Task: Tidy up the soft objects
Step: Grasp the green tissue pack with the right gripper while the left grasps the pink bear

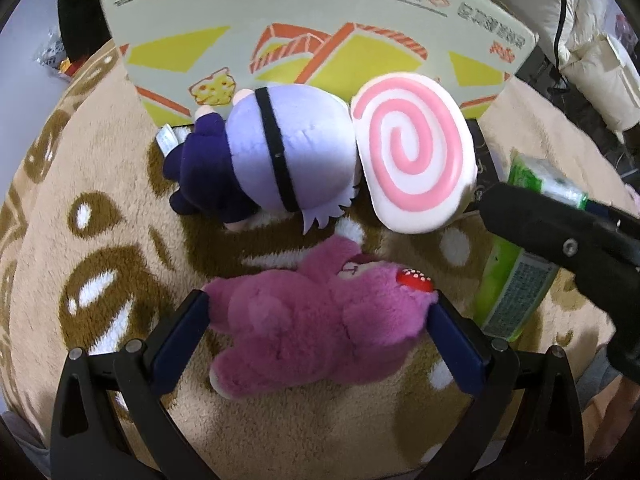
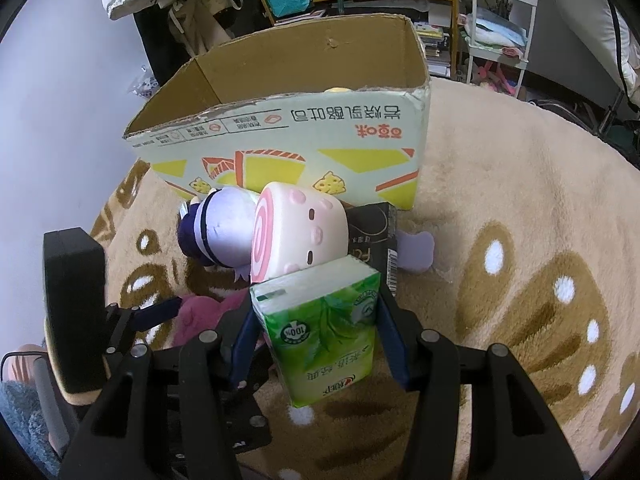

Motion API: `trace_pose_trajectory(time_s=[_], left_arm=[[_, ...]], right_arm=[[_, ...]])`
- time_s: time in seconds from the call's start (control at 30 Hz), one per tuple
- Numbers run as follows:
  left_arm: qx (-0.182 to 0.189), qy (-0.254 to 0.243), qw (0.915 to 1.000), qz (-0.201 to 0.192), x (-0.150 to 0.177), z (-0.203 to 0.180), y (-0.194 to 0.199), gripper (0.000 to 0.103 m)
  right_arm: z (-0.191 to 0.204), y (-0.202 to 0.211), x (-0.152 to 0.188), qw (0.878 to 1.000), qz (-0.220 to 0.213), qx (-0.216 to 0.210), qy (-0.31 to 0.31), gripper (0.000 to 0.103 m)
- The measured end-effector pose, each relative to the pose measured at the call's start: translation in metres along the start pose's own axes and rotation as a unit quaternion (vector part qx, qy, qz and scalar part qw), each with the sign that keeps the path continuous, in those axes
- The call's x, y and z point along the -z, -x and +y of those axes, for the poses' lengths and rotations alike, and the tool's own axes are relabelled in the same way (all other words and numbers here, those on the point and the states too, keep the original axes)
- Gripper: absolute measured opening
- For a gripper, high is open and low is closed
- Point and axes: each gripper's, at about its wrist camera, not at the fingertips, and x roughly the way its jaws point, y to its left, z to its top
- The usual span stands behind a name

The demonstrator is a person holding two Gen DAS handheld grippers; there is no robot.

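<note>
A pink furry plush (image 1: 304, 332) lies on the rug between the wide-apart fingers of my left gripper (image 1: 318, 302); the pads sit at its sides without squeezing it. Beyond it lie a doll plush with a lilac head and navy body (image 1: 280, 152) and a white roll cushion with a pink swirl (image 1: 412, 152), both against the printed cardboard box (image 1: 320, 40). My right gripper (image 2: 316, 306) is shut on a green tissue pack (image 2: 324, 328), held just in front of the roll cushion (image 2: 296, 232). The left gripper's body shows at the left of the right wrist view.
The open-topped box (image 2: 280, 132) stands on a beige rug with brown patterns (image 2: 520, 240). A black packet (image 2: 372, 224) and a lilac piece (image 2: 416, 252) lie beside the roll cushion. Shelves, a white cart and clothes crowd the back.
</note>
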Motion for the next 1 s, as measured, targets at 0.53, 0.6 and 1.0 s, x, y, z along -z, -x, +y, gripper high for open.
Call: trace_pose_trajectory(time_s=[0.53,0.6,1.0], left_arm=[[0.020,0.000,0.9997,-0.010,0.017,-0.008,0.020,0.091],[0.025,0.001,0.9997,0.004,0.019,-0.004,0.020,0.091],[0.071,0.078,0.9938,0.036,0.030,0.039,0.034,0.091]], right_arm=[[0.001,0.021,0.004,1.000,-0.030,0.000,0.005,0.058],[0.001,0.023,0.005,1.000,-0.031,0.000,0.005,0.058],[0.002,0.028,0.007,0.999,-0.037,-0.002,0.014,0.058]])
